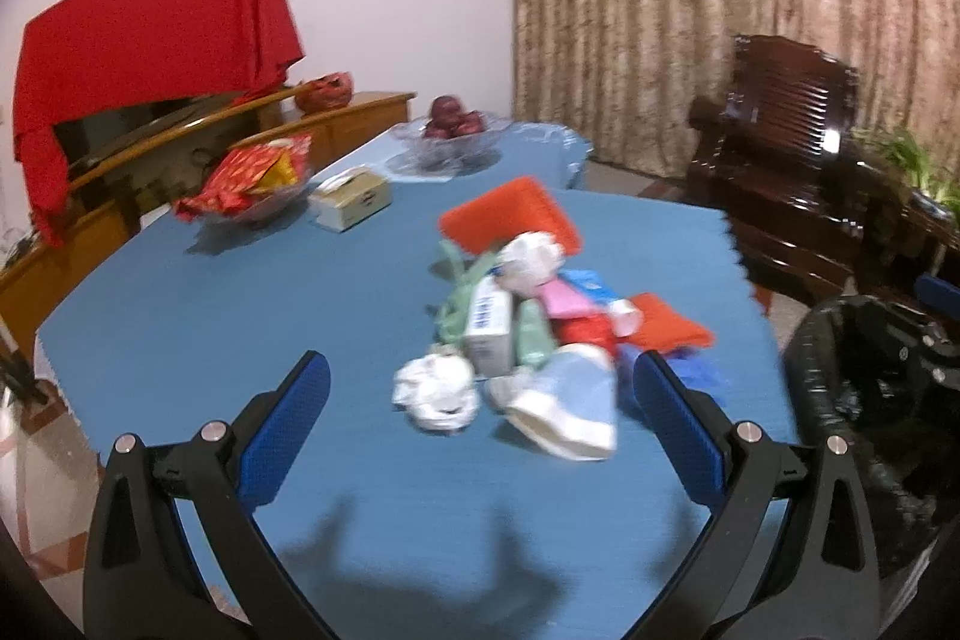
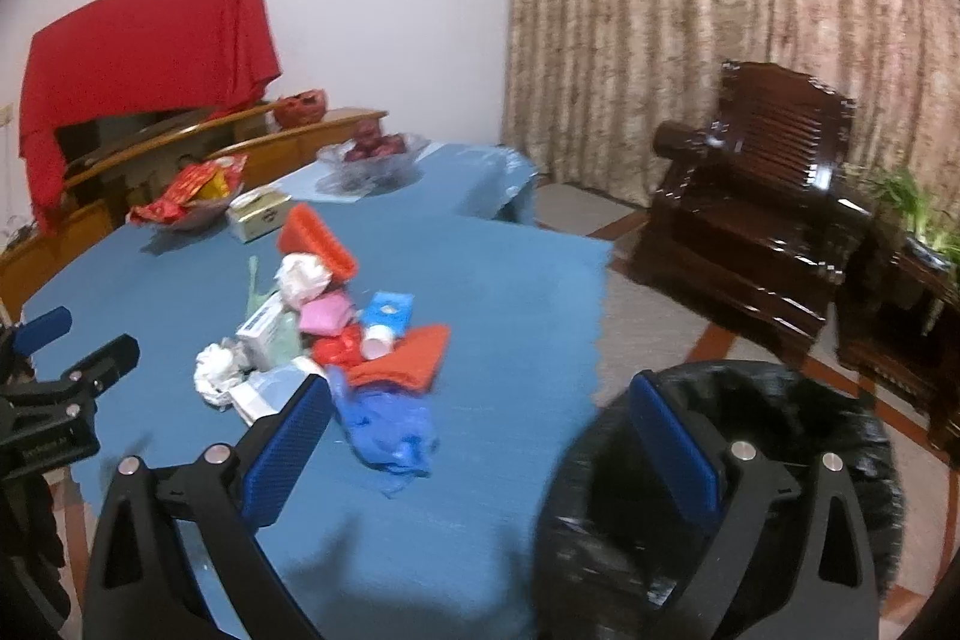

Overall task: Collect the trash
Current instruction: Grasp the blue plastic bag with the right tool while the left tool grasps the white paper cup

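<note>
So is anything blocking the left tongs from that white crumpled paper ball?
Nothing visible. The left tongs are open, and the crumpled paper ball sits at the pile's near edge, with only bare blue tablecloth before it.

The left gripper point(image 1: 480, 388) is wide open above the blue table point(image 1: 240, 316). Between its fingers lie a crumpled white paper point(image 1: 435, 391) and a light blue packet point(image 1: 570, 412). A black trash bag point(image 1: 864, 400) is at the right edge.
</note>
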